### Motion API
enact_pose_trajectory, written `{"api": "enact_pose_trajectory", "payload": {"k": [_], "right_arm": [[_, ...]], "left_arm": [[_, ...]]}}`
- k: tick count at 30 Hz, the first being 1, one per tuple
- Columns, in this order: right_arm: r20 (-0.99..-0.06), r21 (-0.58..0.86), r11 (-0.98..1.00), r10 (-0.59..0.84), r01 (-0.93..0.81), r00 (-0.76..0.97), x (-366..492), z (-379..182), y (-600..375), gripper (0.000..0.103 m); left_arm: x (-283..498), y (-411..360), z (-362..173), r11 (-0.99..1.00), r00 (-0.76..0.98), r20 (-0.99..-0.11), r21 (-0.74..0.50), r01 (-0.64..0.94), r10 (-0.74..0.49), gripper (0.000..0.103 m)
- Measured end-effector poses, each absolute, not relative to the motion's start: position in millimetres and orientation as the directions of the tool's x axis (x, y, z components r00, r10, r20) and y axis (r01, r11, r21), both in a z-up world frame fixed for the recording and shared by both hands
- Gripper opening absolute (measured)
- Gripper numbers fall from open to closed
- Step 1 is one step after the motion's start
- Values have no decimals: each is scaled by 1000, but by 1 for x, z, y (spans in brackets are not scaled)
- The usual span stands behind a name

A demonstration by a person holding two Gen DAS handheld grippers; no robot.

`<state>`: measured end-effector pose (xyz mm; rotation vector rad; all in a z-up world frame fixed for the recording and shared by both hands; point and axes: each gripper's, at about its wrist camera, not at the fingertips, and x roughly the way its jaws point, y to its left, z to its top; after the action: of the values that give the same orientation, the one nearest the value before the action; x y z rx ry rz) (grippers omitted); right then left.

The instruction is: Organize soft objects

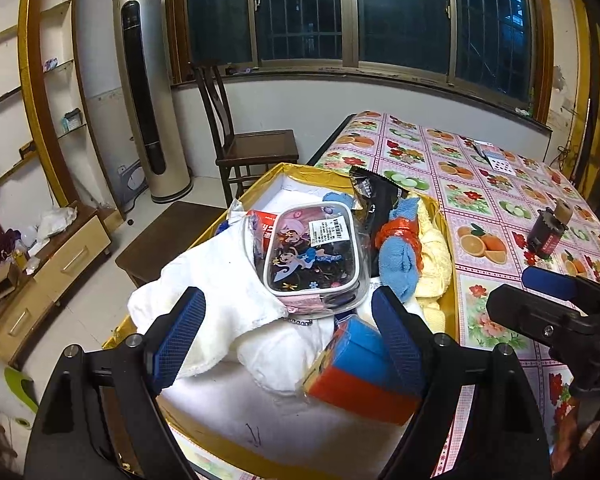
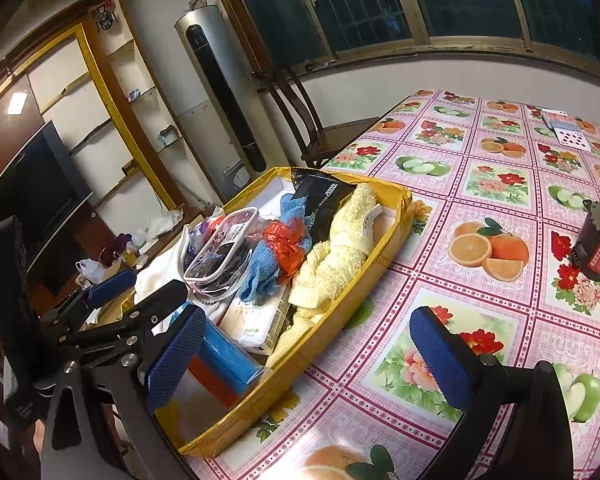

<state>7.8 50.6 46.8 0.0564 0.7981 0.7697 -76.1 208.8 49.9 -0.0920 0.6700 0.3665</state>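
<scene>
An open gold cardboard box (image 1: pixel 284 169) (image 2: pixel 340 314) sits on the table's left edge, full of soft things. It holds a white towel (image 1: pixel 220 280), a clear cartoon pouch (image 1: pixel 312 256) (image 2: pixel 220 256), a blue cloth (image 1: pixel 396 270) (image 2: pixel 260 276) wrapped in orange plastic (image 2: pixel 288 244), a yellow towel (image 1: pixel 436 256) (image 2: pixel 340 256), a black packet (image 1: pixel 376 196), a tissue pack (image 2: pixel 256 316) and a blue-and-orange sponge pack (image 1: pixel 360 372) (image 2: pixel 228 364). My left gripper (image 1: pixel 290 338) hangs open over the box's near end. My right gripper (image 2: pixel 308 360) stands open and holds nothing, straddling the box's near right wall.
The table wears a pink fruit-and-flower cloth (image 2: pixel 480 208). A dark bottle with a cork (image 1: pixel 546 236) (image 2: pixel 598 248) stands to the right of the box, and playing cards (image 2: pixel 564 128) lie farther back. A wooden chair (image 1: pixel 244 140) and a tower air conditioner (image 1: pixel 148 100) stand beyond the box.
</scene>
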Motion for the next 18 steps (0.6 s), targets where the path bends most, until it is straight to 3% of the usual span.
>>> {"api": "enact_pose_trajectory", "payload": {"k": [18], "right_arm": [[-632,342,739,638,-580,440,10,41,44,103]], "left_arm": [[-75,212,48,937,734,-624,-4,-348,270,86]]}}
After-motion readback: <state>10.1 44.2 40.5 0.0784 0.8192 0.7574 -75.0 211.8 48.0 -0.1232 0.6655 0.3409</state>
